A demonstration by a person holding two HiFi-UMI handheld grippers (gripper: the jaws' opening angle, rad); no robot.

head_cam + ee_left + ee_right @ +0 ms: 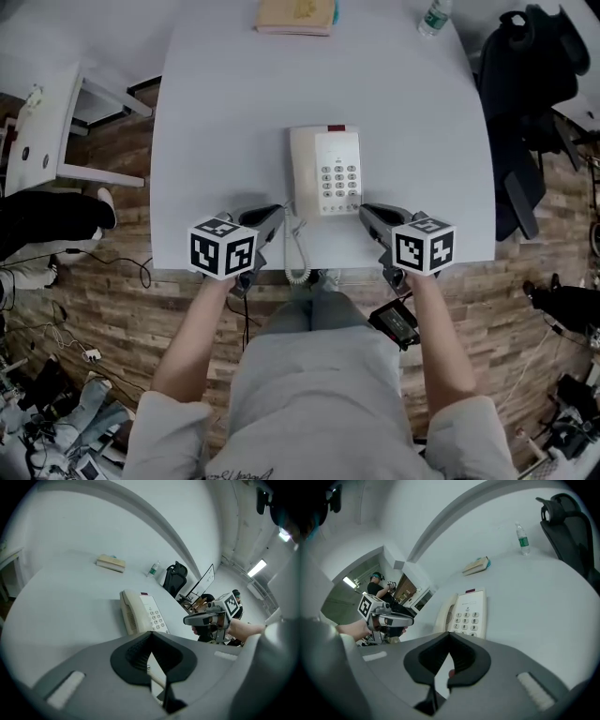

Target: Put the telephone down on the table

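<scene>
On the worktop (pixel 225 112) the telephone (pixel 324 172) already sits flat, handset in its cradle; left claw (pixel 274 216) and right claw (pixel 367 215) flank it, both pinched together on nothing; looks pretty much done, nothing left but backing off.

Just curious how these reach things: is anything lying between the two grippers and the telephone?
Nothing visible blocks them. The left gripper and right gripper flank the telephone's near end on the table; only its own coiled cord runs beside the left one.
</scene>
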